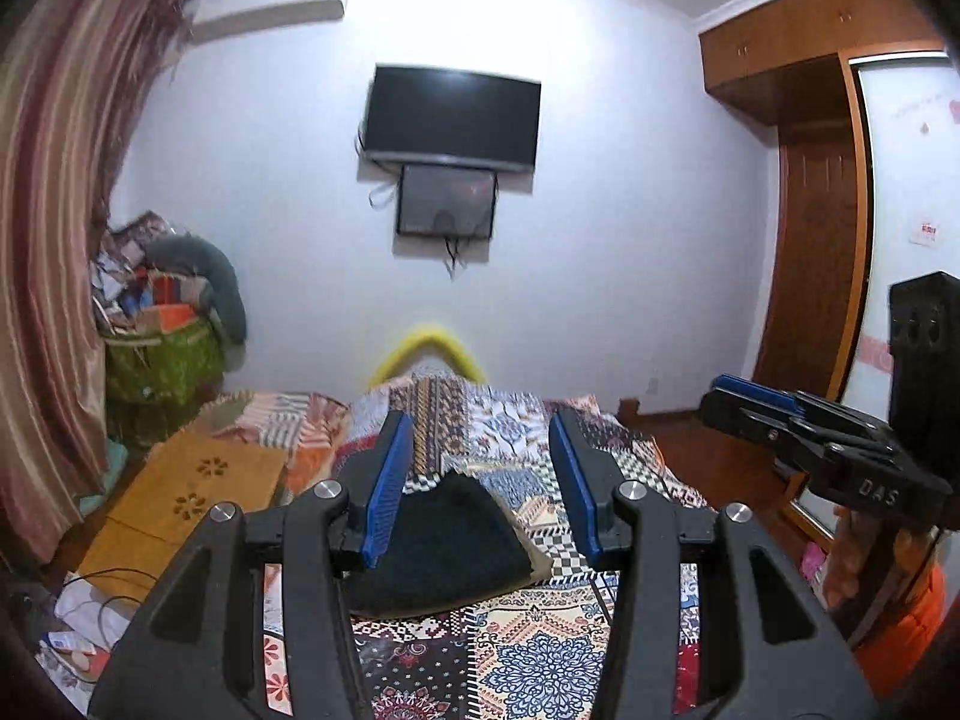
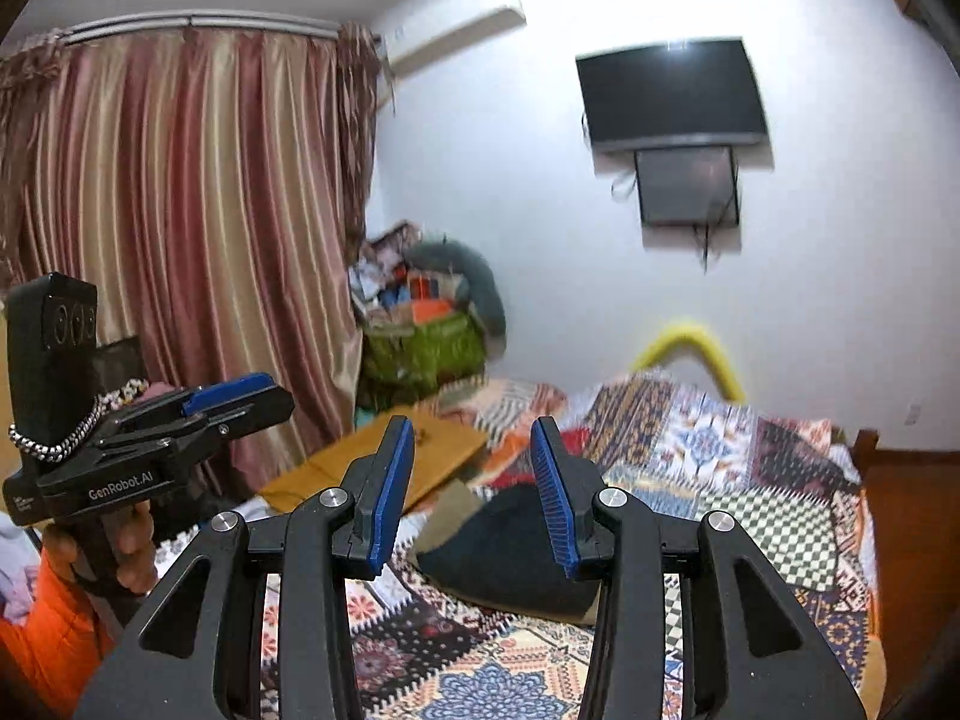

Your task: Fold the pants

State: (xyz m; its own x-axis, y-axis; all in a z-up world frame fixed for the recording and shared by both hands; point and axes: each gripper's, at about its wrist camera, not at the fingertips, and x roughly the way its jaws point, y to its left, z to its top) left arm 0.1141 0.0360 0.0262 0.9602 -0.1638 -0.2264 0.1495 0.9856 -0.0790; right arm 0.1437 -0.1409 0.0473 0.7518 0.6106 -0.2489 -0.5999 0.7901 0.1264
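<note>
- Writing: the right tongs [image 1: 729, 396] carry "DAS" on the housing, read from the left wrist view. The left tongs [image 2: 240, 393] carry "GenRobot.AI" on the side, read from the right wrist view. I can read no other text; a small red-and-white sticker on the wardrobe door [image 1: 912, 138] is too small to make out.
- Pants [image 1: 441, 546]: a dark, compact bundle lying on the patchwork bedspread [image 1: 540, 654], near the middle of the bed. In the left wrist view it sits low between my left tongs' blue pads [image 1: 393, 480]; in the right wrist view likewise between the right pads [image 2: 555, 498].
- Orientation of the pants: the bundle is rounded on its far side with a straighter near edge. Its long axis runs roughly across both views; I cannot tell waist from hem.
- Left tongs: jaws apart, nothing between them, held clear above the bed.
- Right tongs: jaws apart, nothing gripped, also clear of the pants.
- Each tool is carried by a hand [image 2: 129, 546] in an orange sleeve [image 2: 51, 630].
</note>
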